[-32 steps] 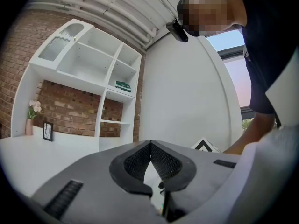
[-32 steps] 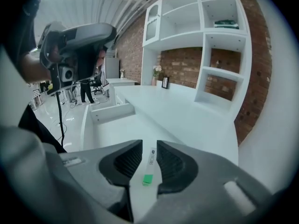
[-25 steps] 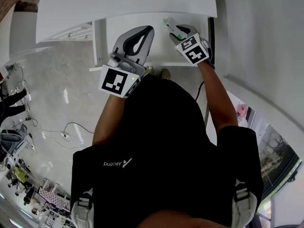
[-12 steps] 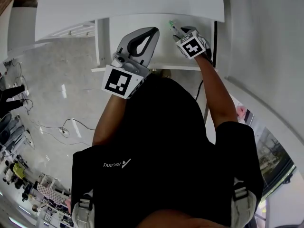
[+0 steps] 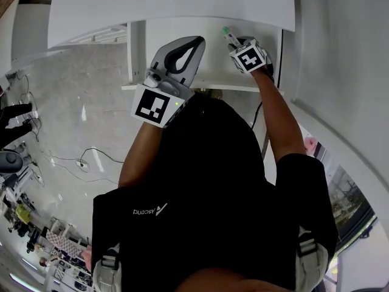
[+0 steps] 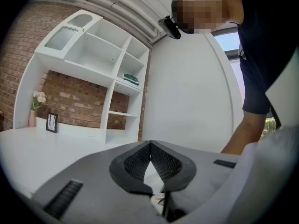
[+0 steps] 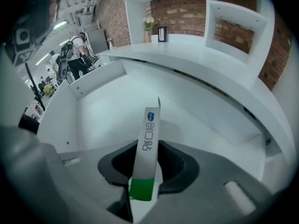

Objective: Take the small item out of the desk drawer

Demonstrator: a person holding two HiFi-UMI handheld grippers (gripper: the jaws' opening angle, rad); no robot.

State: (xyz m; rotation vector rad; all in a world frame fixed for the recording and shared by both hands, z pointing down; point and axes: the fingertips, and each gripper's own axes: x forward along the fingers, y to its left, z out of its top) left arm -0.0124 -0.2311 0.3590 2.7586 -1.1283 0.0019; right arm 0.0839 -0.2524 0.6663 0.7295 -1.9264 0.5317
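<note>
While the right gripper (image 7: pixel 145 174) closes its jaws on the small item (image 7: pixel 148 141), the pinch looks narrow. Main judged risk: the slim pack pivots or slides out and drops back into the drawer (image 7: pixel 91 90), because much of its length sticks out past the jaw tips. Second risk: that projecting end catches the desk top (image 5: pixel 170 5) on the way out, since the gripper works near the drawer's far right corner. The item is held tilted, clear of the drawer floor, above the open drawer. The left gripper (image 5: pixel 196 41) is clenched on nothing, over the drawer to the left. Item: thin flat white stick pack, green band at the near end, blue logo and dark print toward the far end.
</note>
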